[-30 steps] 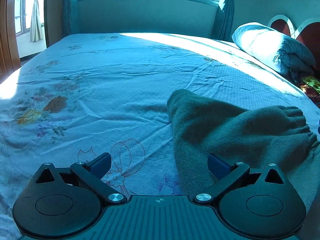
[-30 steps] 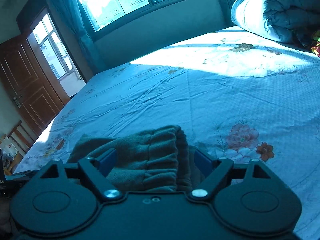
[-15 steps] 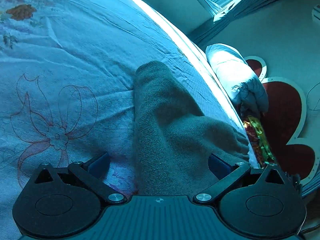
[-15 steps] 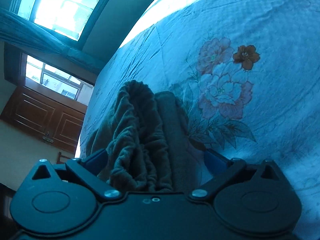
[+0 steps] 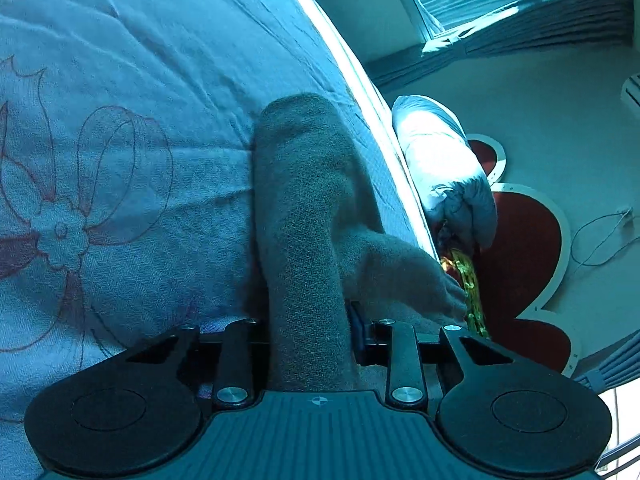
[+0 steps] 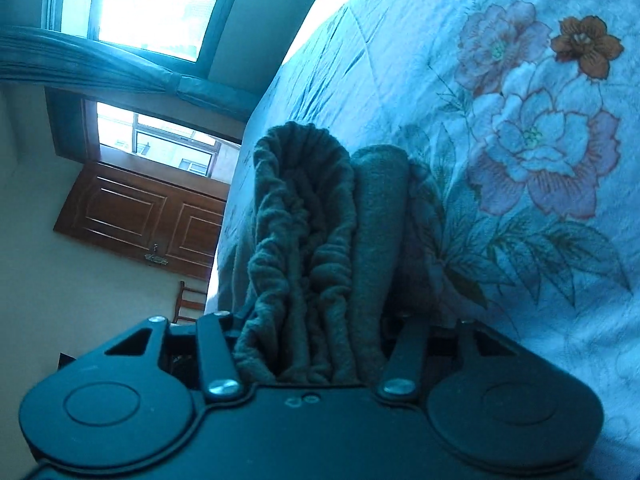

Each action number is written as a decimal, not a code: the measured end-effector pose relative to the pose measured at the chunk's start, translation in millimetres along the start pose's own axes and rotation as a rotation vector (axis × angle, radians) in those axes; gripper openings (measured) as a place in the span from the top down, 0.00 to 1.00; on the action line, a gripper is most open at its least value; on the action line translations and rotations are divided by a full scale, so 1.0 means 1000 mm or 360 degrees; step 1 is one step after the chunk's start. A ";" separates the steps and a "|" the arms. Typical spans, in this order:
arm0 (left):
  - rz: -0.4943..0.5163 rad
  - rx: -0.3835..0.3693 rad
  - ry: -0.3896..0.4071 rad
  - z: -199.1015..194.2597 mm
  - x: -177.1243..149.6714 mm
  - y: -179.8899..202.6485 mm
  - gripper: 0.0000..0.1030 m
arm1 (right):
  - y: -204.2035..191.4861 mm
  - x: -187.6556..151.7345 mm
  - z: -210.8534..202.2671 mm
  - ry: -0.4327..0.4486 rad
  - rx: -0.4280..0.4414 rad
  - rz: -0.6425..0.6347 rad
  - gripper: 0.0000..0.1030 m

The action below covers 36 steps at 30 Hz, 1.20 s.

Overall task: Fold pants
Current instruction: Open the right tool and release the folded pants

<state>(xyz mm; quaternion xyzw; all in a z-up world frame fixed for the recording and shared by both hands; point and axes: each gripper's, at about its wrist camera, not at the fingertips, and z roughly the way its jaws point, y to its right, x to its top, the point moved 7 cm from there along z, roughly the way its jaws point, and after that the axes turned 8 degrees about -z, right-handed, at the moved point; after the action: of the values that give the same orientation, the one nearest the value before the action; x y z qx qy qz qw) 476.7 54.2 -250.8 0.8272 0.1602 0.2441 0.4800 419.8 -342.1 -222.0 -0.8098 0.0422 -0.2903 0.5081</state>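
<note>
The grey-green fleece pants lie folded on the floral bed sheet. My left gripper is shut on the pants, pinching a thick fold that runs up from between the jaws. In the right wrist view my right gripper is shut on the pants at the gathered elastic waistband, which bunches up between the jaws. Both views are rolled sideways. The fingertips of both grippers are hidden by cloth.
A rolled quilt and a red headboard stand at the bed's head. A wooden door, a chair and curtained windows lie beyond the bed's far side. The flower-print sheet spreads to the right.
Both grippers have closed on the pants; half a second ago both stood open around the cloth. Both have tilted further sideways.
</note>
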 end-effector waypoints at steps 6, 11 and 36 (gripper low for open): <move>0.0121 -0.0176 0.0133 -0.018 0.040 0.039 0.76 | -0.050 0.049 0.018 0.0043 0.0118 -0.0207 0.62; 0.0222 -0.0159 0.0242 -0.023 0.117 0.058 0.76 | -0.072 0.112 0.073 0.0028 0.0189 -0.0292 0.62; 0.0961 0.1105 0.0619 -0.070 0.063 0.062 0.00 | -0.084 0.070 0.057 0.0139 -0.0850 -0.0937 0.06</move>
<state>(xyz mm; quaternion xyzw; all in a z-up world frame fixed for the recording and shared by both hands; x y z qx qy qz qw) 491.7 105.1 -151.6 0.8868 0.0719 0.4542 0.0454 488.2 -281.2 -138.7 -0.8778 -0.0962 -0.4364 0.1724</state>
